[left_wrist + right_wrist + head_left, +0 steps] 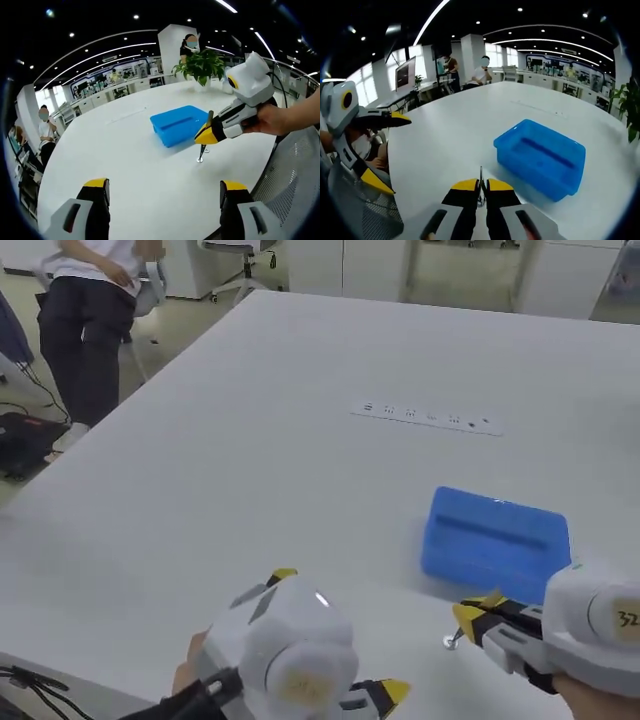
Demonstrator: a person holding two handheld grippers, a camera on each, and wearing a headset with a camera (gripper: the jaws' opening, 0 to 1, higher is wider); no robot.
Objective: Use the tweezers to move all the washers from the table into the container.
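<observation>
Just beside the blue plastic container [530,165], right gripper [481,187] pinches slim metal tweezers [202,152] tip-down, left gripper [164,185] spread; advise steady squeeze, vertical lift over rim; washer too small to confirm.

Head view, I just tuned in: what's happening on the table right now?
A person is working at a white table. The right hand-held gripper is shut on the tweezers, whose tip is down at the tabletop just short of the blue container. The left hand-held gripper is open and holds nothing, off to the side. Any washer at the tip is too small to make out.
</observation>
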